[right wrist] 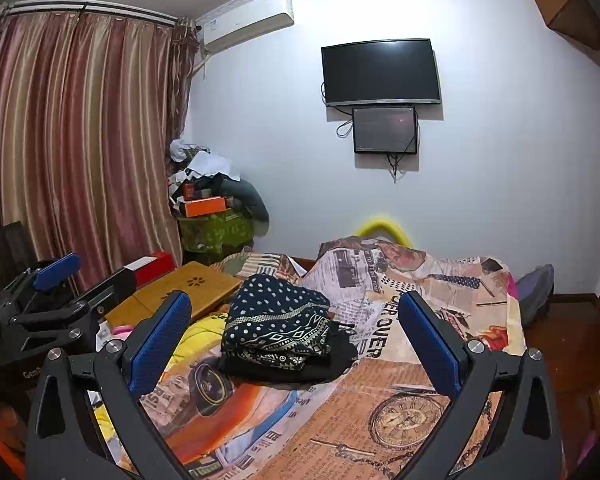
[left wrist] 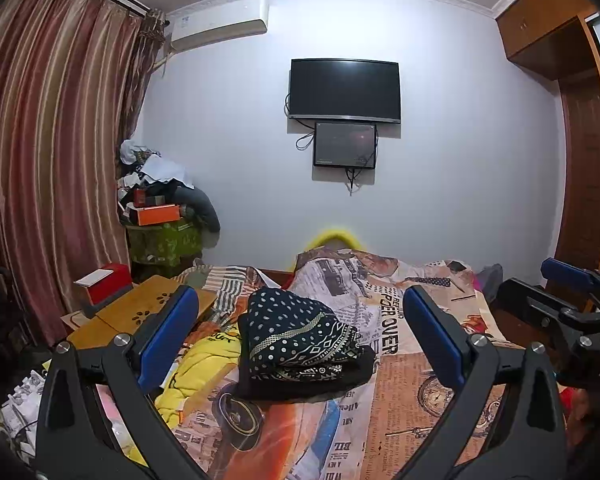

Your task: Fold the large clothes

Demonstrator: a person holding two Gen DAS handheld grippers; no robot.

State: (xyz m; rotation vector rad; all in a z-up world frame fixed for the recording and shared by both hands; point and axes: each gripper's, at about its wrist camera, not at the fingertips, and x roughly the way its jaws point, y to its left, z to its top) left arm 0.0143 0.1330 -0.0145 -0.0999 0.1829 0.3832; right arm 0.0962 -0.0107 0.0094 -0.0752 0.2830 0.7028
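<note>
Hovering above the bed, the left gripper (left wrist: 300,332) and the right gripper (right wrist: 294,330) both stand with jaws spread wide and nothing between the blue pads. The task's item, a dark patterned garment (left wrist: 296,336) with white dots and geometric bands, lies folded in a compact stack on the printed bedspread (right wrist: 400,412), roughly mid-bed, resting on a black layer beneath it. A yellow garment (left wrist: 204,364) lies crumpled just beside it, at the bed's left edge, near a wooden lap desk (left wrist: 140,312).

Assessment: the dark garment appears finished; the next piece is likely the yellow one. Recommended practice: draw it clear of the stack onto open bedspread, take two corners or the shoulders with one gripper each, spread it flat, then fold along straight lines without disturbing the stack.

Legible writing: "OVER" in large black letters on the bedspread, with "BILL" lower down in the left wrist view; partial black lettering on the yellow garment, unreadable. Remaining newsprint text too small to tell.
</note>
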